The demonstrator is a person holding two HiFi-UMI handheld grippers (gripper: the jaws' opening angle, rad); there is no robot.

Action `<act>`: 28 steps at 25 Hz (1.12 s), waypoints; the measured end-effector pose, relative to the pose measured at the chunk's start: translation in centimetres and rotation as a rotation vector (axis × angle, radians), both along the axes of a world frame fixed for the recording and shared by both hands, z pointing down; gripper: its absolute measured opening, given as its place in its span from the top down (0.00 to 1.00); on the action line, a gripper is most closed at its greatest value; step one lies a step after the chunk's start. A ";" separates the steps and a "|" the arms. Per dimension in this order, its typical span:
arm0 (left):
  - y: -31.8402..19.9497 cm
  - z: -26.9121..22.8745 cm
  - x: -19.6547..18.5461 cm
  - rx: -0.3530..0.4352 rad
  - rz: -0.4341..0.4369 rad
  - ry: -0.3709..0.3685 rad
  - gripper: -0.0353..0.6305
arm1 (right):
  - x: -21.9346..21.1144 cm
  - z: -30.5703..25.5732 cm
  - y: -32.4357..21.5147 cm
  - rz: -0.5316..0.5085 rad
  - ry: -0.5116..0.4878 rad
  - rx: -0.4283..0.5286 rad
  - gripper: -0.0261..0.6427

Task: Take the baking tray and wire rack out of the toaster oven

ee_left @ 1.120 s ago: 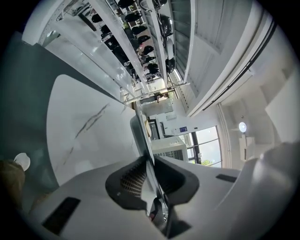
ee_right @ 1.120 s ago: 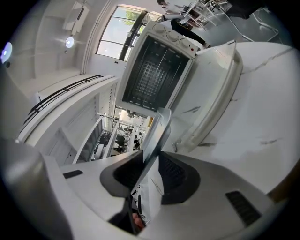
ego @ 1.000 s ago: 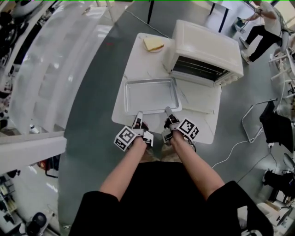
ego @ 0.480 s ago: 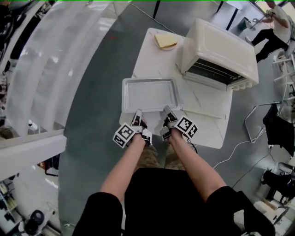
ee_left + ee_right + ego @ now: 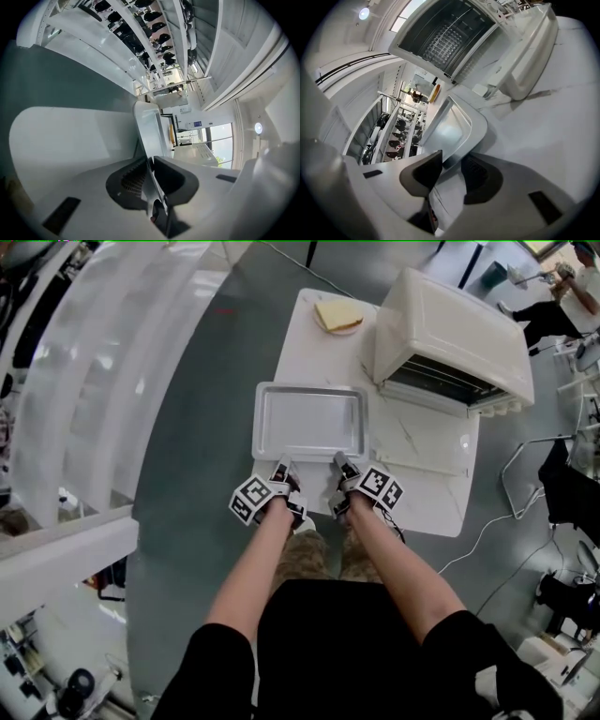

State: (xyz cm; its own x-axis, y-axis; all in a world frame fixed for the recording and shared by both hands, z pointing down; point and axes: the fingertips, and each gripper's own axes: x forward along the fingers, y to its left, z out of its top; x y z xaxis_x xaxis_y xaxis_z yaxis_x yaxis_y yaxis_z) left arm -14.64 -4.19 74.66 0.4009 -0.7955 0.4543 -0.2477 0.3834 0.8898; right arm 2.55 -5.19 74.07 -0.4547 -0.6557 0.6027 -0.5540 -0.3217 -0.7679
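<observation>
Empty, silvery, rectangular baking tray, level over the left part of the white tabletop. The wire rack sits inside the cream toaster oven, whose door is folded down.

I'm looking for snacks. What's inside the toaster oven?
The toaster oven holds a wire rack. No food shows on it; the space beneath is dark and covered.

Baking tray out of the toaster oven!
Left claw and right claw clamp its near rim over the white tabletop.
</observation>
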 end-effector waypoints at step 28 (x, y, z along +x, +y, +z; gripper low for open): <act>3.4 -1.8 0.6 -0.159 0.182 -0.160 0.67 | 2.9 -1.7 4.9 -0.119 0.208 -0.204 0.56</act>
